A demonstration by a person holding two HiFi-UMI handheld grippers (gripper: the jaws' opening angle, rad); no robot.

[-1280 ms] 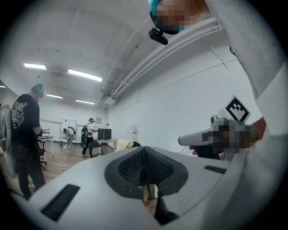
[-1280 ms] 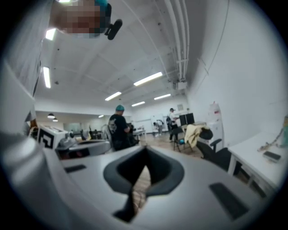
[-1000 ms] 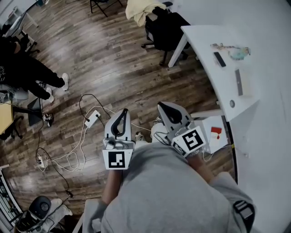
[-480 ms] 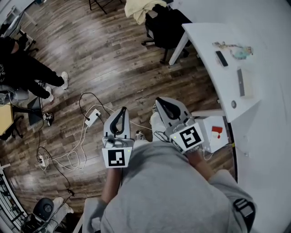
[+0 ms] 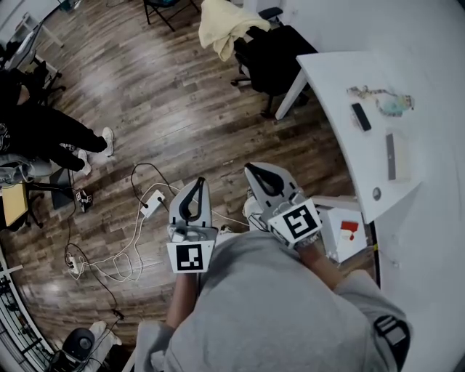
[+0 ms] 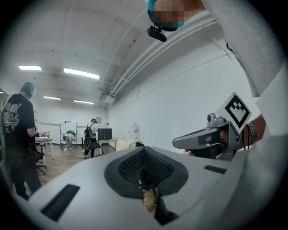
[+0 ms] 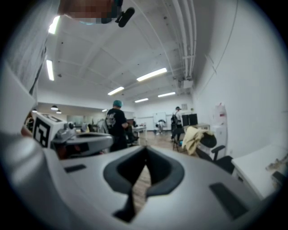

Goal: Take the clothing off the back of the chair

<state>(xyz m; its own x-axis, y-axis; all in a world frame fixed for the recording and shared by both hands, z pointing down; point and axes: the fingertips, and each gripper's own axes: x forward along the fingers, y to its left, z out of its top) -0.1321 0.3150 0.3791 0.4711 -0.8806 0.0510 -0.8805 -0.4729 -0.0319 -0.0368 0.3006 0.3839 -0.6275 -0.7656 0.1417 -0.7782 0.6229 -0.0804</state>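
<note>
left claw is pressed together with nothing in it; the left gripper view shows the jaws meeting at the tip. right claw is the same: jaws together, empty, confirmed in the right gripper view. Both sit side by side, not touching, in front of the person's grey sweatshirt and above the brown wood plank floor.

The pale yellow cloth garment is draped over the back of the black office chair, at the top of the head view and well apart from both claws. The right gripper view shows the garment hanging on the chair. The chair sits just beside the corner of the white worktop. A white power strip with loose cables lies on the floor near the left claw.
</note>
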